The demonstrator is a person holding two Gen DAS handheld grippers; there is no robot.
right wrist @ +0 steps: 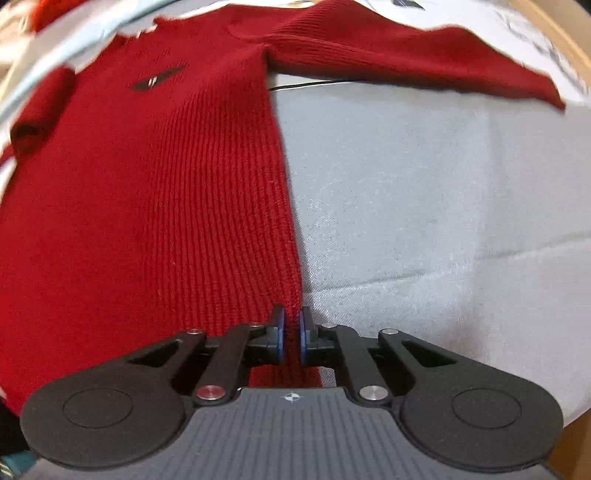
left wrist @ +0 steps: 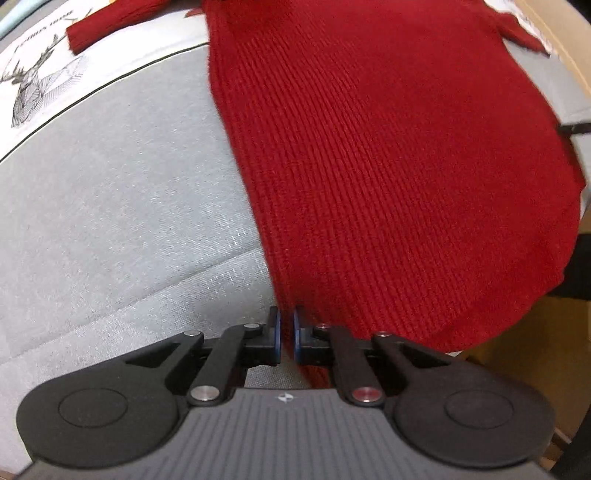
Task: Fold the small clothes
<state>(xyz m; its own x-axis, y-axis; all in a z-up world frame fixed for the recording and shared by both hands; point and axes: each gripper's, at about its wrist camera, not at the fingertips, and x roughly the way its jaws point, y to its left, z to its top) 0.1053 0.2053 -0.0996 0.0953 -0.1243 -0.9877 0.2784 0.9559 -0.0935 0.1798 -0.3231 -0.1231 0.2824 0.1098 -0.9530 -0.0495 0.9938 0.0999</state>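
Observation:
A small dark red ribbed knit sweater (left wrist: 388,166) lies spread on a grey cloth surface (left wrist: 110,221). My left gripper (left wrist: 287,334) is shut on the sweater's bottom left hem corner. My right gripper (right wrist: 291,336) is shut on the sweater's (right wrist: 147,203) bottom right hem corner. In the right wrist view one sleeve (right wrist: 406,62) stretches out to the right, and a small dark logo (right wrist: 157,79) sits on the chest. In the left wrist view the other sleeve's cuff (left wrist: 99,31) lies at the top left.
A white cloth with a black deer drawing (left wrist: 33,92) lies at the far left of the grey surface. A wooden edge (left wrist: 561,48) runs along the right. The grey cloth (right wrist: 443,221) extends to the right of the sweater.

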